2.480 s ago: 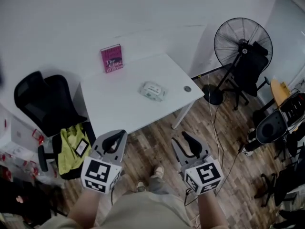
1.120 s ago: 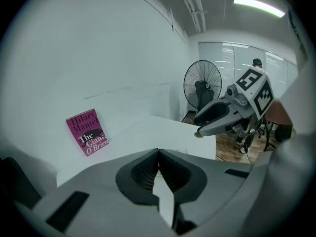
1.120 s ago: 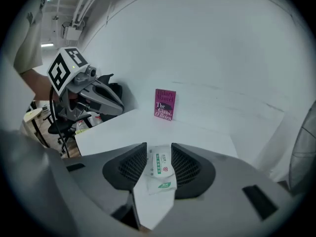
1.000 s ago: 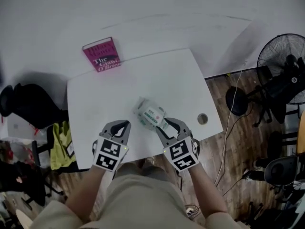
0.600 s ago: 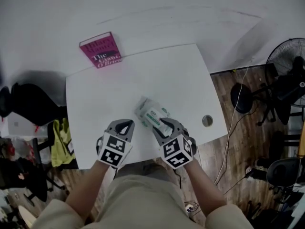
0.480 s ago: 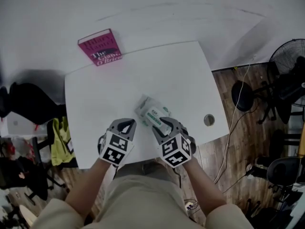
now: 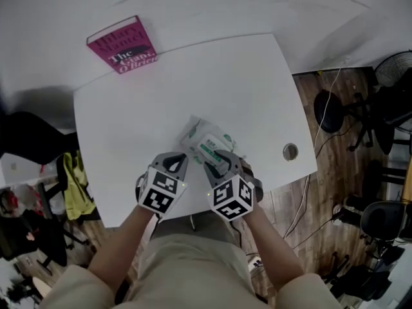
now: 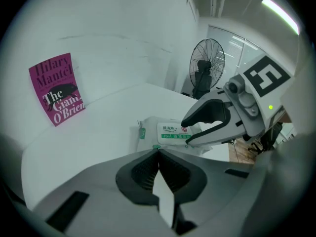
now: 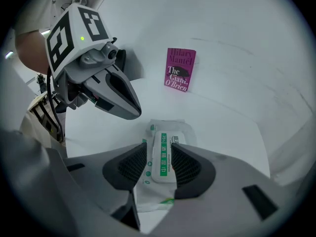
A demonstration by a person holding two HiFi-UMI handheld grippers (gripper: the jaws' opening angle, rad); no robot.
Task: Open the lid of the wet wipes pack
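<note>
The wet wipes pack (image 7: 207,141) is white with a green-printed lid and lies flat near the front of the white table (image 7: 129,118). My right gripper (image 7: 219,163) is open at its near end. In the right gripper view the lid (image 9: 163,154) lies between the two pads of my right gripper (image 9: 159,150). I cannot tell whether they press on it. My left gripper (image 7: 174,162) is shut and empty, just left of the pack's near corner. In the left gripper view the left gripper (image 8: 158,154) points at the pack (image 8: 168,131), with the right gripper (image 8: 212,125) over it.
A magenta book (image 7: 122,45) stands against the wall behind the table. A round cable hole (image 7: 290,151) is near the table's right front corner. A black chair (image 7: 29,143) is at the left and a floor fan (image 8: 207,65) with cables at the right.
Both grippers have moved forward over the table to the pack. The right gripper's jaws now straddle the lid, and the left gripper has come in close beside it.
</note>
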